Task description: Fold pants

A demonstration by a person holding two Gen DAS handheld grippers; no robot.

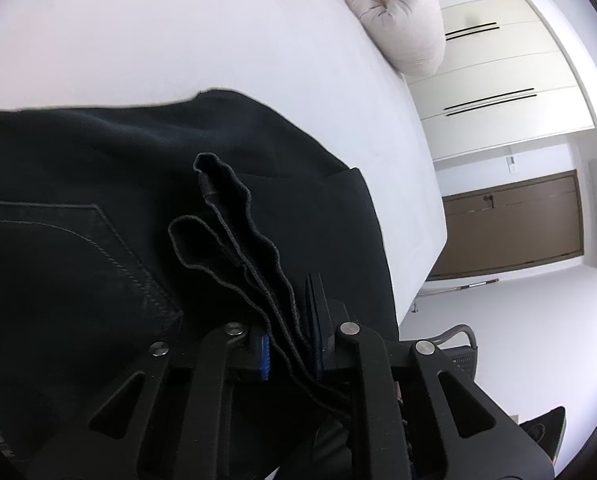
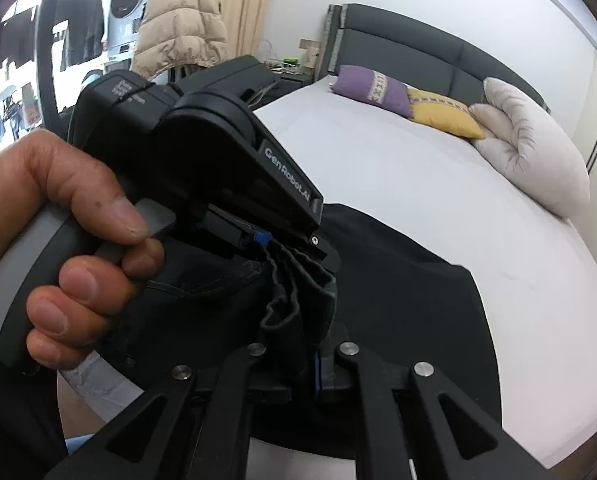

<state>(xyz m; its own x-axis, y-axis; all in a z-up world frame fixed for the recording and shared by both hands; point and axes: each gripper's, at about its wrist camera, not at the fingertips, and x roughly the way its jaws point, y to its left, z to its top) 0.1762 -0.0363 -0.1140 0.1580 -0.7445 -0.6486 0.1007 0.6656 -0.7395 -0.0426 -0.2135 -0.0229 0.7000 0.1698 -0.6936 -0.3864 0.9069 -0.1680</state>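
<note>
**Black pants gathered in both grippers above the bed**

Item: black pants [image 1: 98,184]. Dark fabric with a stitched back pocket visible in the left wrist view. Most of the garment lies on the white bed [image 1: 178,40], toward its near edge; one bunched end is lifted off it. In the right wrist view the spread part of the pants [image 2: 410,292] covers the near side of the bed [image 2: 418,184], stopping short of its right edge.

Left gripper [image 1: 290,344]: pressed together on several stacked layers of hem, the wavy folded edges rising up between its two fingers. Blue pads [image 1: 264,356] show at the pinch. The same gripper appears in the right wrist view [image 2: 286,242], held in the person's left hand [image 2: 58,236], its body marked "GenRobot.AI", fabric hanging from its tips.

Right gripper [image 2: 298,364]: pinching the same bunch of cloth just below the left gripper; a fold of dark fabric sits between its fingers.

Other contents, at the head of the bed: purple cushion [image 2: 372,90], yellow cushion [image 2: 442,114] touching it, and a pale rolled duvet [image 2: 534,144] beside that, against a dark headboard [image 2: 418,48]. The duvet [image 1: 398,12] also shows in the left wrist view. A beige puffer jacket [image 2: 178,28] hangs to the left of the bed. White wardrobe doors [image 1: 498,68] and a brown door [image 1: 510,224] lie beyond the bed's far edge.
</note>
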